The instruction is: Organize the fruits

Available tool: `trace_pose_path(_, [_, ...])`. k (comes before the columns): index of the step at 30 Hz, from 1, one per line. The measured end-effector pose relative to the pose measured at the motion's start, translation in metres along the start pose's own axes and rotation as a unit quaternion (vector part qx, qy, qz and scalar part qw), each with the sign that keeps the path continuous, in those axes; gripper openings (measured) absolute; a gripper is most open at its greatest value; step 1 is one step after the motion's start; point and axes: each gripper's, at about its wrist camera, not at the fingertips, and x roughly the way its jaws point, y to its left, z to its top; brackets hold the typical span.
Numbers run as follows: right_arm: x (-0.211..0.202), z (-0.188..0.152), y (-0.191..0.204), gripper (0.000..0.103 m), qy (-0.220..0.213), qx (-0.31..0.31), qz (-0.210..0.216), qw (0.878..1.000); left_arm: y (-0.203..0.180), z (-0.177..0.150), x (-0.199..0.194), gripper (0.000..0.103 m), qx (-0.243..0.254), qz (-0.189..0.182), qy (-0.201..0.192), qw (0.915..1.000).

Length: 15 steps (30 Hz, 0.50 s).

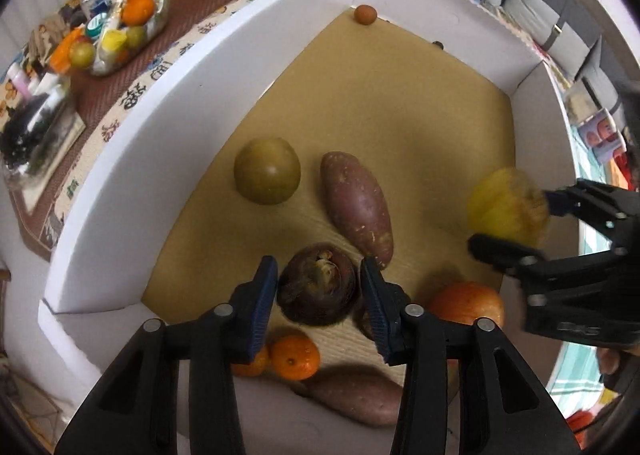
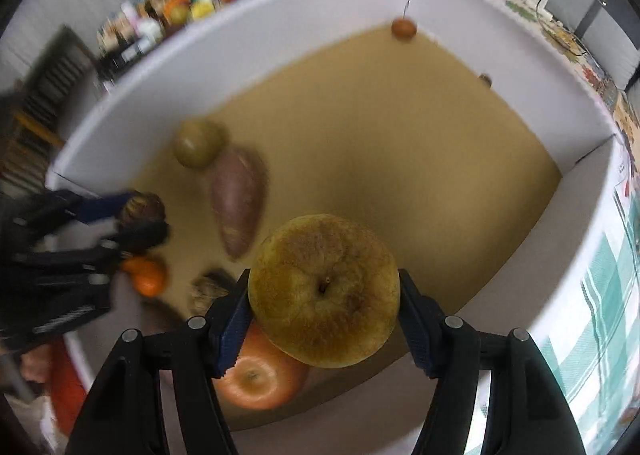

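Note:
My left gripper (image 1: pixel 319 295) points down into a white-walled box (image 1: pixel 168 143). A dark brown-purple round fruit (image 1: pixel 316 287) sits between its blue pads, with a thin gap at the right pad. In the right wrist view this gripper (image 2: pixel 140 215) is at the left, blurred, with the dark fruit (image 2: pixel 146 207) between its fingers. My right gripper (image 2: pixel 324 307) is shut on a yellow russet apple (image 2: pixel 324 291), stem end towards the camera, above the box floor. The left wrist view shows the right gripper (image 1: pixel 510 223) and its apple (image 1: pixel 500 207) at the right.
On the brown floor lie a green-brown round fruit (image 1: pixel 267 171), a sweet potato (image 1: pixel 357 207), a red apple (image 1: pixel 466 303), two tangerines (image 1: pixel 295 357), a second sweet potato (image 1: pixel 356 399) and a small brown fruit (image 1: pixel 365 14) in the far corner. A tray of fruit and bottles (image 1: pixel 120 27) stands outside.

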Motion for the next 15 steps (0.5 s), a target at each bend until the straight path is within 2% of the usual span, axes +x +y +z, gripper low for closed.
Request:
trace_pose_path(1, [0.005,0.000,-0.002,0.067,0.007,0.000,-0.002,1.000,0.001,-0.003,-0.002,0.053,0.002,0.000,-0.002,1.0000])
trace_pose_path(5, [-0.004,-0.004,-0.009,0.074,-0.012,0.019,0.009,1.000,0.001,-0.006,-0.017,0.054,0.008,0.001,-0.034,0.9994])
trace_pose_path(6, [-0.012,-0.004,-0.011,0.079,-0.020,0.024,0.009,0.999,0.000,-0.006,-0.025,0.059,0.015,0.003,-0.051,0.9986])
trace_pose_path(8, [-0.037,-0.006,-0.015,0.085,-0.043,0.030,0.009,0.999,-0.009,-0.010,-0.049,0.076,0.036,0.018,-0.097,0.9945])
trace_pose_path(10, [-0.060,-0.008,-0.015,0.095,-0.059,0.038,0.001,0.998,-0.022,-0.018,-0.077,0.097,0.062,0.038,-0.155,0.9852])
trace_pose_path(13, [-0.101,-0.019,-0.015,0.099,-0.084,0.045,-0.032,0.995,-0.043,-0.037,-0.121,0.102,0.090,0.077,-0.246,0.9620])
trace_pose_path(15, [-0.127,-0.033,-0.013,0.099,-0.105,0.047,-0.041,0.993,-0.050,-0.046,-0.140,0.102,0.070,0.094,-0.275,0.9544])
